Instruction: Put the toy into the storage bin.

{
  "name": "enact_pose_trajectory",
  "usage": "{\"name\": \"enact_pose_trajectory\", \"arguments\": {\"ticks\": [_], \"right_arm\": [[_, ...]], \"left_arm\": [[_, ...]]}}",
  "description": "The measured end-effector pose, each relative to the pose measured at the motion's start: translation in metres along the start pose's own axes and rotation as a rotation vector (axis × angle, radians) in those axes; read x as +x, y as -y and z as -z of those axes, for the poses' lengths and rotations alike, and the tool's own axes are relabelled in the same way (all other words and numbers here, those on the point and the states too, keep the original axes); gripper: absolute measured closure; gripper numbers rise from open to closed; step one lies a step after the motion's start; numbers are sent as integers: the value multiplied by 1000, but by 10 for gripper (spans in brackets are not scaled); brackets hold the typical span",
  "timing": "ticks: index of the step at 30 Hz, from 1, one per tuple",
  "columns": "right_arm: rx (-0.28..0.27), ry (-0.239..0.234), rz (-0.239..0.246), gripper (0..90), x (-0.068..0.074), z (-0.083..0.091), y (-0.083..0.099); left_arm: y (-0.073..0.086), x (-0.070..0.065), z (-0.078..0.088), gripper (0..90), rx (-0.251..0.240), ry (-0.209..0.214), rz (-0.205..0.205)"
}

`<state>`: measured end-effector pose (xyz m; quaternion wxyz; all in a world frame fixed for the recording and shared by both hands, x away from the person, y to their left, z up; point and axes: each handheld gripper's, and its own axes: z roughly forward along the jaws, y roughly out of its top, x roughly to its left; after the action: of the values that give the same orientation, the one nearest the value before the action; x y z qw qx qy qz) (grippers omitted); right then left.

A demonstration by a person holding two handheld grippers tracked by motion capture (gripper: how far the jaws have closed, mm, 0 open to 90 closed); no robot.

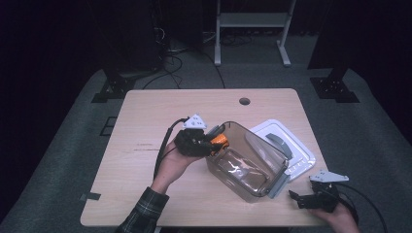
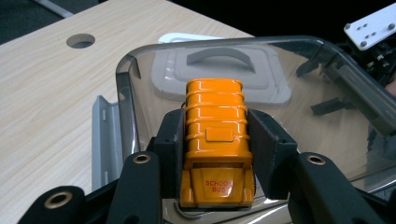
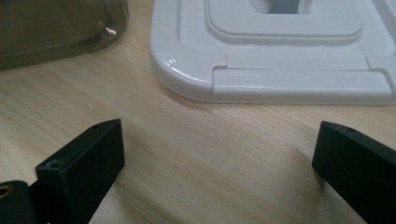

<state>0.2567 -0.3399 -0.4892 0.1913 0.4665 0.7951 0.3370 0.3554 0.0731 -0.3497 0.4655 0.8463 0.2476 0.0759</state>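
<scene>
The pale wooden tabletop (image 1: 145, 160) carries a clear smoky plastic tub (image 1: 245, 162), with its flat white plastic lid (image 1: 296, 150) just beside it. At the tub's rim, the left gripper (image 1: 206, 141) has its fingers (image 2: 268, 149) clamped on a small orange toy school bus (image 2: 217, 144). Near the lid, the right gripper (image 1: 303, 200) rests low, fingers (image 3: 88, 163) wide apart, nothing between.

From above, my left tongs (image 1: 212, 141) hide most of the toy school bus (image 1: 219, 140). Its front bumper runs off the 6 o'clock edge in my left gripper view. The white lid (image 3: 280, 60) is cropped at 12 o'clock in my right gripper view.
</scene>
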Motion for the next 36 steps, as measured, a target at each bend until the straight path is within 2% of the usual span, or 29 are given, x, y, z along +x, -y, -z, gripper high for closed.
{"name": "enact_pose_trajectory", "arguments": {"ticks": [8,18,30,36], "right_arm": [[2,-2,1,13,1,1,0],[1,-2,1,13,1,1,0],[-1,-3,6,13,1,1,1],[2,-1,-2,13,1,1,1]], "left_arm": [[6,2,-7,585,27,-5,2],[10,6,-8,582,27,-8,13],[8,6,4,601,-12,-1,15],[7,6,18,578,-27,-5,14]]}}
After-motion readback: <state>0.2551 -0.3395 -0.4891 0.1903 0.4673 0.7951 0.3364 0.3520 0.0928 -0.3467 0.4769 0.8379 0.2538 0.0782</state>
